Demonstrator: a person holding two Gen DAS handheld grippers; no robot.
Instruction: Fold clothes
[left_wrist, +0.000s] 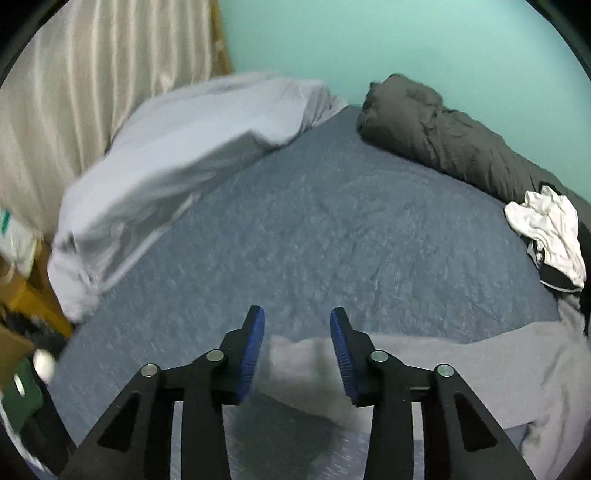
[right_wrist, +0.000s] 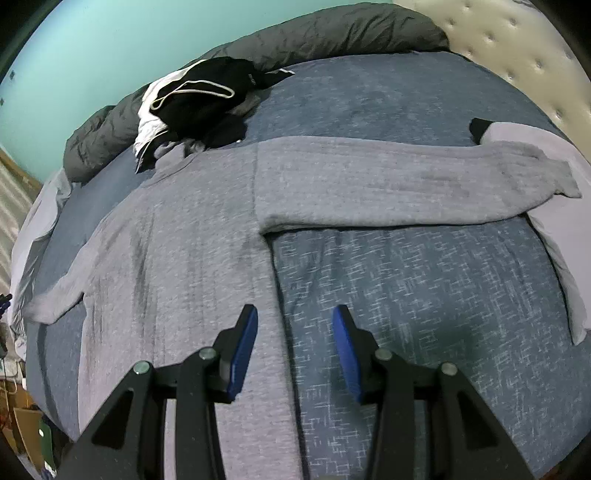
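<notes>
Lying flat on a blue bedspread (right_wrist: 424, 295), a grey sweater (right_wrist: 192, 236) spreads one sleeve toward a pale pillow (right_wrist: 565, 229). Both the left gripper (left_wrist: 297, 321) and right gripper (right_wrist: 294, 319) hover with jaws spread, holding nothing. Motion blur smears the left view; a black-and-white clothes heap (right_wrist: 199, 103) lies partly bunched.

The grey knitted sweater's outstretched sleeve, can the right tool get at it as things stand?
Probably yes. The right tool is open above the grey knitted sweater, and the outstretched sleeve lies flat on the blue bedspread with nothing on top.
</notes>
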